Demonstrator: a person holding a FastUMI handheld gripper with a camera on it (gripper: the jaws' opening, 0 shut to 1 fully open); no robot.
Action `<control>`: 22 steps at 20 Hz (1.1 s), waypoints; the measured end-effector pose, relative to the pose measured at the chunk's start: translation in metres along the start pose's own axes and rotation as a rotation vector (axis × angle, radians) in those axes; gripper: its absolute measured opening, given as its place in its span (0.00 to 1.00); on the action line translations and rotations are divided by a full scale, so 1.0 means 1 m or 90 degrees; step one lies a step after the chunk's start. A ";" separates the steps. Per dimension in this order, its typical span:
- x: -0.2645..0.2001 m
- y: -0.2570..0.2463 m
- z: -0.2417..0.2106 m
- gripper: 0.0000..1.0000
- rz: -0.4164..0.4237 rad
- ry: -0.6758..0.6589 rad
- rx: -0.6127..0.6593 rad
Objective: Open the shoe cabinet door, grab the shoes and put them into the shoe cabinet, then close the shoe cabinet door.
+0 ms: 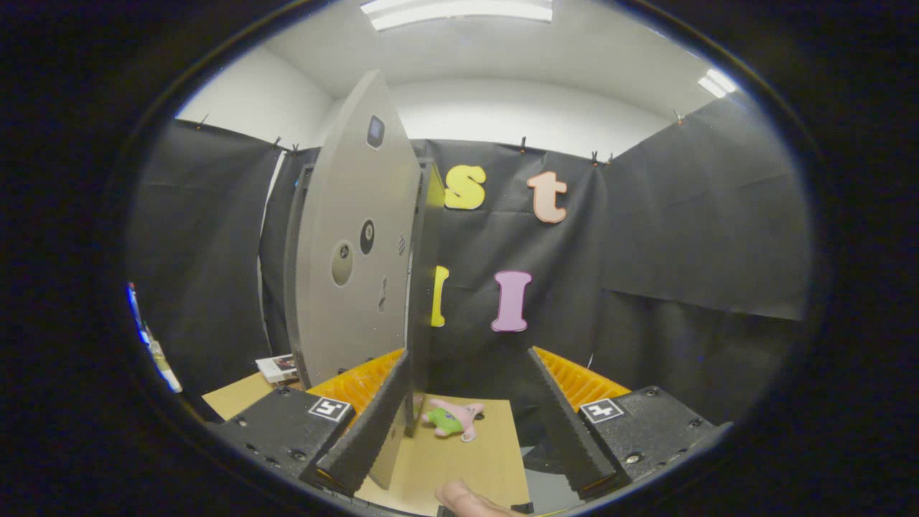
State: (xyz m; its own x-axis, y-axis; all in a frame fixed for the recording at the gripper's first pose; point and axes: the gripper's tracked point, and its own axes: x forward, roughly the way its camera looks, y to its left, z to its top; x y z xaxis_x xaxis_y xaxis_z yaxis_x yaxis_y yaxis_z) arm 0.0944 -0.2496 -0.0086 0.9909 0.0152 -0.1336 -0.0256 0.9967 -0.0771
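Note:
The grey shoe cabinet door (352,251) stands tall just ahead on the left, swung out from the dark cabinet frame (425,237). Its free edge runs down right beside the inner face of my left finger (373,416). My gripper (468,355) is open, with the right finger (567,424) well apart from the door, so nothing is pressed between the two. A small pink and green soft item (452,418), like a plush toy, lies on the wooden table (481,459) between and beyond the fingers. The cabinet's inside is hidden behind the door.
A small white box (276,368) lies on the table left of the cabinet. A person's fingertip (467,499) shows close under the gripper. The table's right edge drops off near the right finger, with the black cloth wall behind.

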 end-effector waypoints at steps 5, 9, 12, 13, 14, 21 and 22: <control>0.035 -0.004 -0.034 1.00 0.046 0.052 0.040; 0.055 0.015 -0.067 1.00 0.075 0.098 0.055; 0.058 0.046 -0.070 0.98 0.105 0.119 0.051; 0.057 0.048 -0.068 0.94 0.101 0.115 0.040; 0.054 0.050 -0.066 0.94 0.098 0.113 0.032; 0.045 0.082 -0.062 0.93 0.064 0.114 0.029; 0.043 0.088 -0.062 0.93 0.060 0.114 0.031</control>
State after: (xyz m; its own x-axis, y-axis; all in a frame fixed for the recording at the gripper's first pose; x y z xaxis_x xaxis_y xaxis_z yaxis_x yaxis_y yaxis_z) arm 0.1268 -0.1667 -0.0829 0.9449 0.0987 -0.3121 -0.1065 0.9943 -0.0081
